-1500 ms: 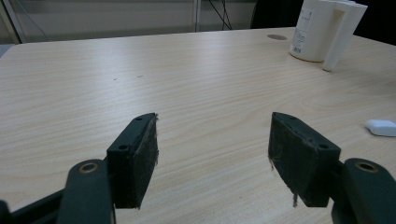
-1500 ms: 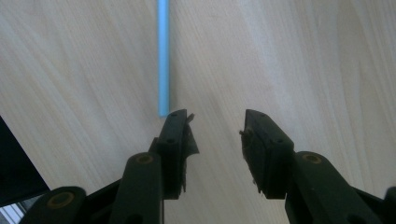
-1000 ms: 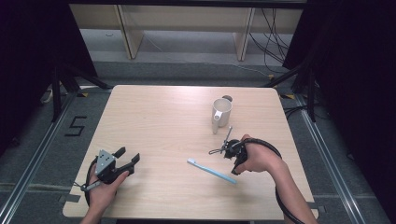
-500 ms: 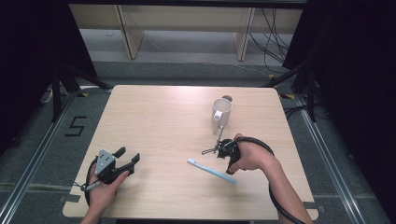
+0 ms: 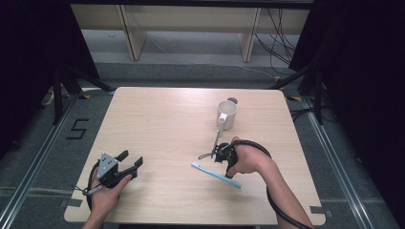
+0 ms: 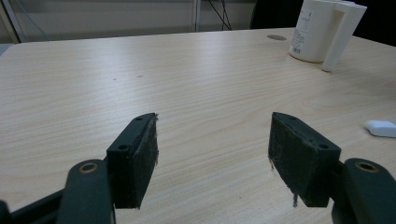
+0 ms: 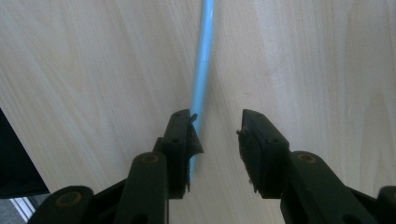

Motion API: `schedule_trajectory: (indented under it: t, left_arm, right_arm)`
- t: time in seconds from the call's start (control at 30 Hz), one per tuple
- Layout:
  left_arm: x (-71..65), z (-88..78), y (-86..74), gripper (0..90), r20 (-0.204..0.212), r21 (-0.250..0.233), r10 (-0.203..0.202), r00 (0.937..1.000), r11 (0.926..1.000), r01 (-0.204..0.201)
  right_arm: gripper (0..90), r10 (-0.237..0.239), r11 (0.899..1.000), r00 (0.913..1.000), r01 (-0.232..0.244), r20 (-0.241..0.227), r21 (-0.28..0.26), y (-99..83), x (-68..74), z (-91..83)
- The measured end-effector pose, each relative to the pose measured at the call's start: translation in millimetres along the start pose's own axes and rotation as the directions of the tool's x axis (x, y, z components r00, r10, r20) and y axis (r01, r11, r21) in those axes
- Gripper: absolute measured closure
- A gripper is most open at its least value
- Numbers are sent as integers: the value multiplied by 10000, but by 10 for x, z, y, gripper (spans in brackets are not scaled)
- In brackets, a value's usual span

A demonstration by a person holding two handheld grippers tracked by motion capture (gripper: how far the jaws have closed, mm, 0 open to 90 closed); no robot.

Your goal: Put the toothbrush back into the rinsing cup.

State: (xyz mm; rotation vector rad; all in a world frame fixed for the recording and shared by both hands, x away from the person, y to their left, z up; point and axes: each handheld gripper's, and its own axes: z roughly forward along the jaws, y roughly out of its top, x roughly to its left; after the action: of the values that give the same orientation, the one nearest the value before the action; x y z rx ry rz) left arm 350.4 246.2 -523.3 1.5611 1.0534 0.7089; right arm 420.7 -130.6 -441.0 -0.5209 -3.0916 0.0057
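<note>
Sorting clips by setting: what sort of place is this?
Probably a lab recording bay: a bare light wooden table on a grey floor with a taped number five, dark curtains, loose black cables.

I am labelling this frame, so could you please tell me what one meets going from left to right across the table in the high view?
Left gripper → blue toothbrush → white mug. The right gripper overlaps the toothbrush, so I leave it out of the order.
</note>
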Motion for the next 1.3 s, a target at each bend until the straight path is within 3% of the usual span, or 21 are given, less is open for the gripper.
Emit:
schedule_trajectory:
  t: [1.3]
  left_arm:
    - [0, -13, 5, 325, -41, 161, -16, 10000, 9999, 16]
  right_arm:
    - [708, -93, 9984, 9999, 101, -145, 556, 253, 33, 264]
